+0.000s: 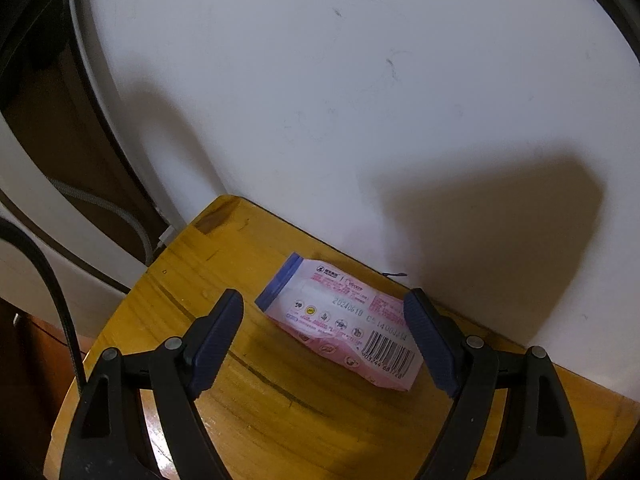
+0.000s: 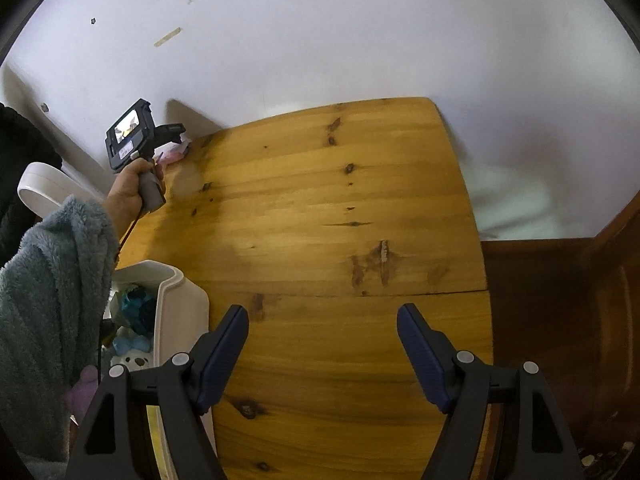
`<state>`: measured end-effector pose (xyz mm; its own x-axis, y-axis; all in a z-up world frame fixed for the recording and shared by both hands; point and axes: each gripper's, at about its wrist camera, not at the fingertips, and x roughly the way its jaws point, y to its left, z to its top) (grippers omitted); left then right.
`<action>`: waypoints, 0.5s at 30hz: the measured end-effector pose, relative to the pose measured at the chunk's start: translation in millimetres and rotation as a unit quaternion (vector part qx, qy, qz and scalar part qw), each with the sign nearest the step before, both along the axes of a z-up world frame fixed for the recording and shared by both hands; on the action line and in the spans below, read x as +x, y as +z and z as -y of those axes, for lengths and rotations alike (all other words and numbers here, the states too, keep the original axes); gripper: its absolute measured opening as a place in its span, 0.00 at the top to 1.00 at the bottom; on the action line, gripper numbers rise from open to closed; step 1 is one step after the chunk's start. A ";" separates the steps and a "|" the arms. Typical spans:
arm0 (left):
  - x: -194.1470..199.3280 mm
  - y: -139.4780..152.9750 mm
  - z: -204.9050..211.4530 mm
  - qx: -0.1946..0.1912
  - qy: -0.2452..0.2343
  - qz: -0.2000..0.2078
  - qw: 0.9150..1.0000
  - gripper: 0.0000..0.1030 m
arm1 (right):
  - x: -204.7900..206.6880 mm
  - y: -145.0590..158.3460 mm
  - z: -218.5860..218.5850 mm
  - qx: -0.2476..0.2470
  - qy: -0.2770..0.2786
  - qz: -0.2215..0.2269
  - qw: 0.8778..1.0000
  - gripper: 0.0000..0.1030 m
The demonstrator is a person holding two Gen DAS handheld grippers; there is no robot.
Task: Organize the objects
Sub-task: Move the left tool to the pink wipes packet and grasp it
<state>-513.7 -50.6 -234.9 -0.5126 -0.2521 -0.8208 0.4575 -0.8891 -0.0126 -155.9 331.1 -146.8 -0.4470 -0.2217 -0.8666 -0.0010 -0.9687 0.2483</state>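
Observation:
A pink and white packet (image 1: 340, 320) with a blue end and a barcode lies on the wooden table (image 1: 224, 264) near its far corner, close to the white wall. My left gripper (image 1: 324, 300) stands open just over it, one finger on each side, and the pads do not touch it. In the right wrist view the packet (image 2: 176, 155) shows only as a pink scrap behind the left gripper's body, held in a hand. My right gripper (image 2: 323, 314) is open over the bare table (image 2: 320, 208), with nothing between its fingers.
A white bin (image 2: 176, 300) with several soft toys and oddments stands at the table's left edge, beside a grey fleece sleeve (image 2: 48, 288). A dark wooden cabinet (image 2: 560, 320) sits to the right of the table. Cables (image 1: 60, 300) hang off the table's left side.

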 end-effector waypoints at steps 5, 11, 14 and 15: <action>2.1 -1.6 1.5 0.014 0.006 0.000 1.000 0.17 | 1.9 2.6 1.4 -0.001 0.002 -0.004 1.000 0.25; 4.4 -2.3 7.2 0.045 0.015 -0.010 0.999 0.17 | 0.9 1.5 -0.6 -0.003 -0.003 -0.004 1.000 0.25; 5.7 -4.0 10.9 0.061 0.026 -0.015 0.998 0.17 | 0.3 0.2 -0.3 -0.007 -0.005 -0.004 1.000 0.25; 5.6 -4.1 10.9 0.060 0.028 -0.015 0.998 0.17 | 0.1 -0.6 0.9 -0.008 -0.004 -0.002 1.000 0.25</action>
<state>-508.1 -61.5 -239.0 -0.5257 -0.1815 -0.8311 0.5041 -0.8534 -0.1324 -155.8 330.2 -147.4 -0.4521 -0.2313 -0.8615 -0.0078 -0.9647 0.2631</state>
